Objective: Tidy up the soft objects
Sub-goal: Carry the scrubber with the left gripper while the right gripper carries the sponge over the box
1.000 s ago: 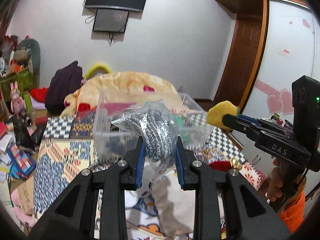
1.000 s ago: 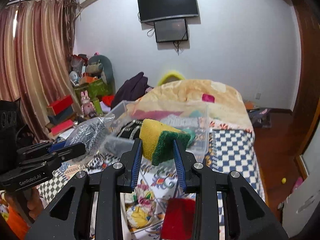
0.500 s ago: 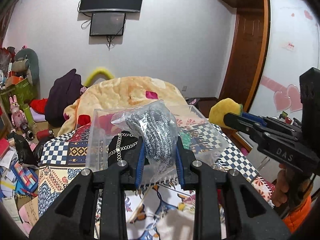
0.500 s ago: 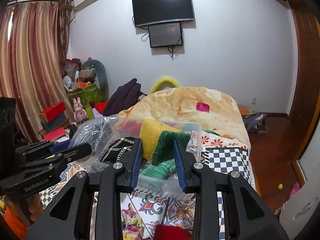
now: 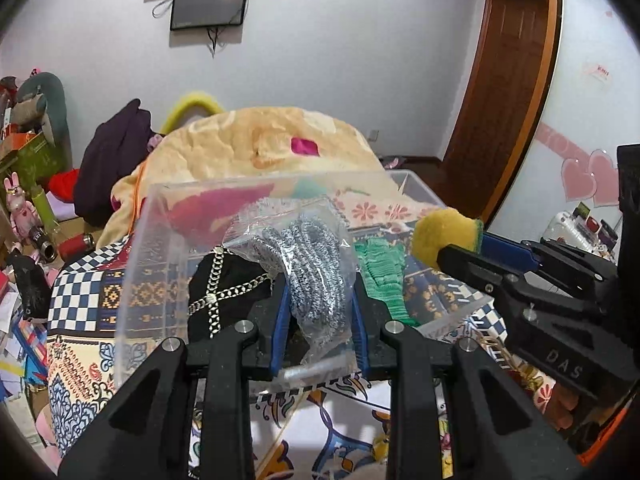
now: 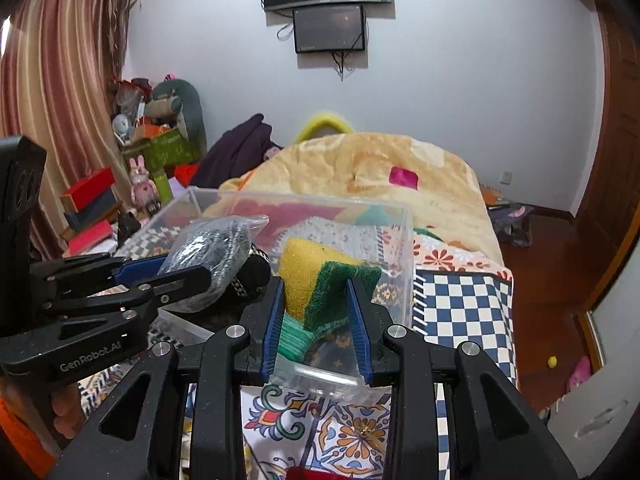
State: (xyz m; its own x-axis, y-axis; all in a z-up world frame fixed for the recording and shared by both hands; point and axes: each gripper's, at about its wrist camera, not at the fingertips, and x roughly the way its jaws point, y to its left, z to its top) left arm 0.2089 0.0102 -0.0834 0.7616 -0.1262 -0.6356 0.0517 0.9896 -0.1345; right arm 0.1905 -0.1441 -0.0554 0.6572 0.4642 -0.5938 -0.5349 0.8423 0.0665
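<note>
My left gripper (image 5: pixel 319 320) is shut on a clear bag of steel-wool scourers (image 5: pixel 316 264) and holds it over the near part of a clear plastic bin (image 5: pixel 160 248). My right gripper (image 6: pixel 316 320) is shut on a yellow and green sponge (image 6: pixel 316 276), over the same bin (image 6: pixel 404 264). In the left wrist view the sponge (image 5: pixel 444 236) and right gripper (image 5: pixel 476 256) reach in from the right. In the right wrist view the bag (image 6: pixel 216 248) and left gripper (image 6: pixel 160 272) come from the left. A black cloth with white chain print (image 5: pixel 224 288) and a green knitted item (image 5: pixel 384 276) lie in the bin.
The bin stands on a bed with a patterned cover (image 6: pixel 464 300). An orange-yellow blanket (image 5: pixel 260 148) is heaped behind it. Boxes, toys and clutter stand at the left (image 6: pixel 92 200). A red item (image 6: pixel 316 472) lies on the cover below the right gripper.
Both grippers have moved forward and down toward the bin with their loads; the bag and the sponge now sit over its near part. Neither grip has changed.
</note>
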